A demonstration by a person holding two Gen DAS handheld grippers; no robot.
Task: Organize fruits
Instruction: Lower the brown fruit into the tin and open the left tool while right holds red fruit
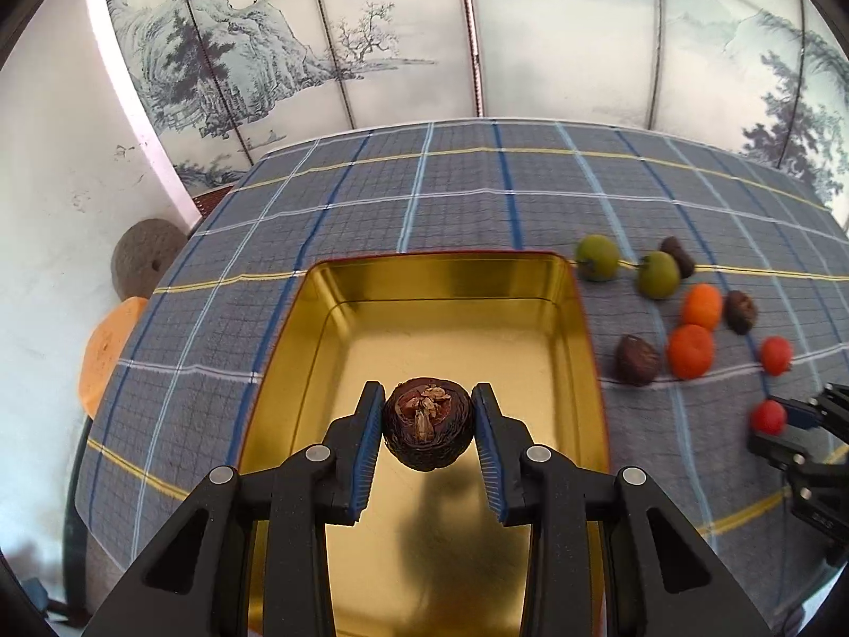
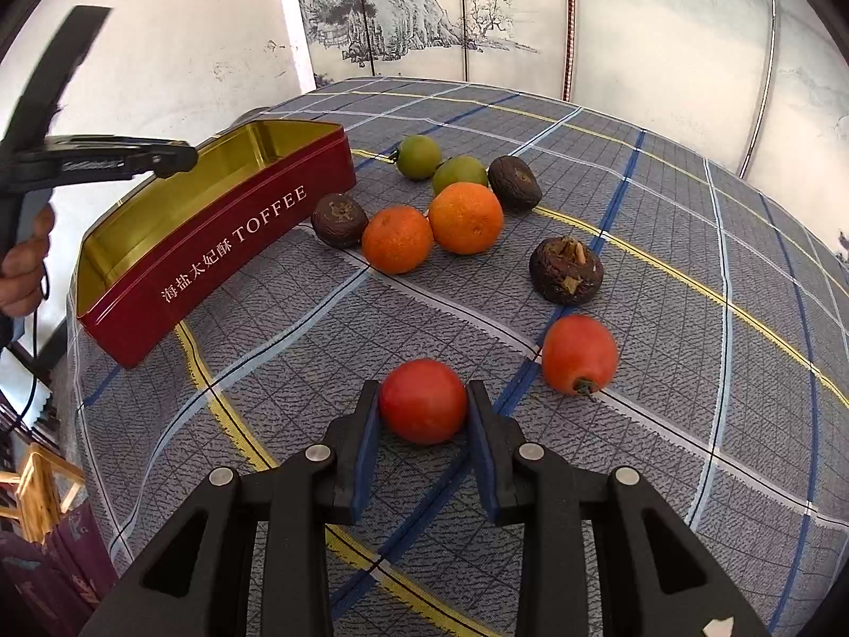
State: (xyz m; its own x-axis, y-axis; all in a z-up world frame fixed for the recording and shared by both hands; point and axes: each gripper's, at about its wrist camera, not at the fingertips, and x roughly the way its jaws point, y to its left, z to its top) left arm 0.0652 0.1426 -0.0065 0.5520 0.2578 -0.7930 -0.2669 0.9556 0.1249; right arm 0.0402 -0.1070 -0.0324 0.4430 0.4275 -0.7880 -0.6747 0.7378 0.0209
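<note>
Gripping a dark brown fruit (image 1: 427, 431) between left gripper (image 1: 429, 427) pads, above the gold tin (image 1: 339, 350); right gripper (image 2: 423, 409) closed around a red fruit (image 2: 423, 401) on the checked cloth (image 2: 663, 398), other fruits ahead.

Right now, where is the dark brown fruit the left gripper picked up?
In the left wrist view, the brown fruit sits between the left gripper fingers, above the near end of the tin.

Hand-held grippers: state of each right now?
Left hand-held gripper: shut on the dark brown fruit, over the gold tin.
Right hand-held gripper: shut on the red fruit, which sits on the tablecloth.
</note>
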